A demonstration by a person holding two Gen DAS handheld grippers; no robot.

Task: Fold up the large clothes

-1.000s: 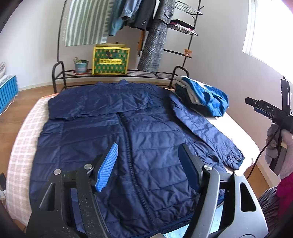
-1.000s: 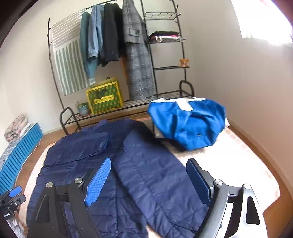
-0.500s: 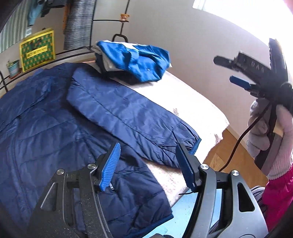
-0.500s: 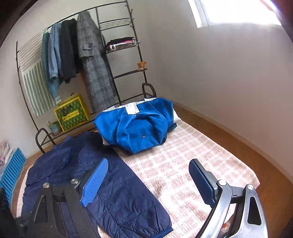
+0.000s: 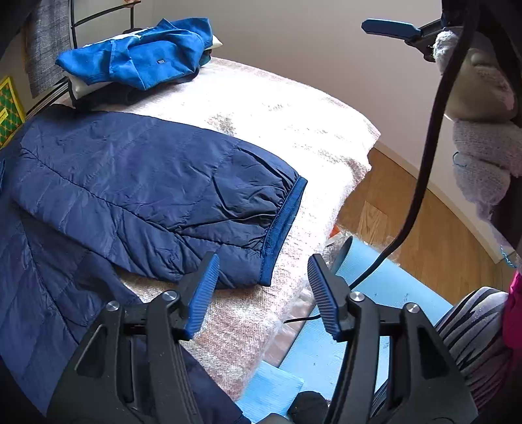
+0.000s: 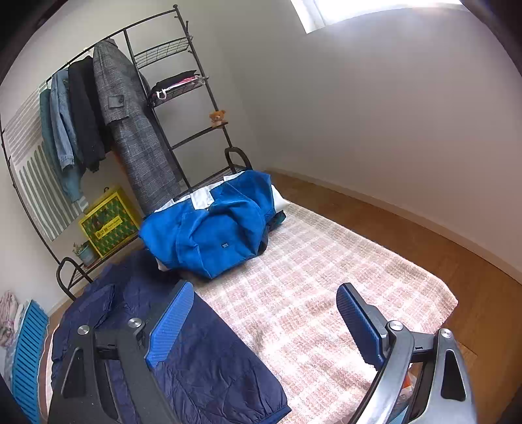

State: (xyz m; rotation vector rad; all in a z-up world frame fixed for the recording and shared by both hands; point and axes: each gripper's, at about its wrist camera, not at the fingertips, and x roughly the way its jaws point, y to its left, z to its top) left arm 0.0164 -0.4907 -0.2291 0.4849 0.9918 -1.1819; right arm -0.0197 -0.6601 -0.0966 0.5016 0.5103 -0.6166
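A navy quilted jacket (image 5: pixel 65 202) lies flat on the checked bed cover (image 5: pixel 293 124). Its right sleeve (image 5: pixel 169 195) stretches toward the bed's front corner, ending in a blue-trimmed cuff (image 5: pixel 280 228). My left gripper (image 5: pixel 261 290) is open and empty, just in front of and slightly above that cuff. My right gripper (image 6: pixel 270 323) is open and empty, higher up, over the sleeve (image 6: pixel 208 365) and the bare cover (image 6: pixel 326 277). It also shows at the top right of the left wrist view (image 5: pixel 391 27), held by a gloved hand.
A bright blue jacket (image 6: pixel 215 228) sits on a pile at the bed's far end. A clothes rack (image 6: pixel 130 114) with hanging coats stands behind. A blue mat (image 5: pixel 375 293) lies on the wooden floor (image 6: pixel 424 234) beside the bed. A black cable (image 5: pixel 424 169) hangs at right.
My left gripper swung right and dropped close to the sleeve cuff. My right gripper turned right, away from the jacket body, and now looks over the bare cover. Both stayed open.
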